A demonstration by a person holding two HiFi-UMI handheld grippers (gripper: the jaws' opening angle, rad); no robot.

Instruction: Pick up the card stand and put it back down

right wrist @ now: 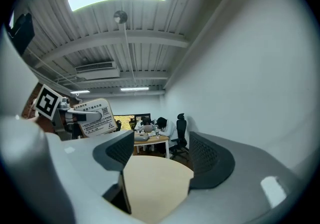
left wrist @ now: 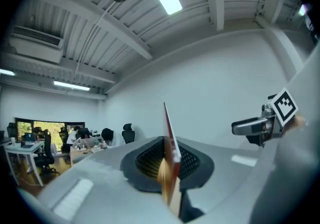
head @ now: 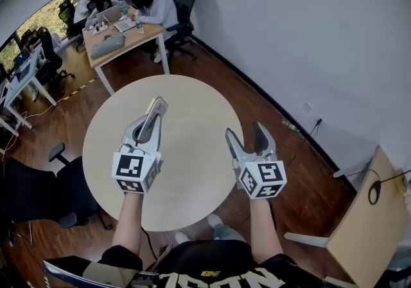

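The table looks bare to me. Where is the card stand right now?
In the head view's left half, the card stand is clamped in the left gripper, held above the round table, with the right gripper apart on its right.

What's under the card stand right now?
Only the bare round table shows below the card stand, which the left gripper holds clamped above it. The patch directly beneath the gripper and hand is covered in the head view.
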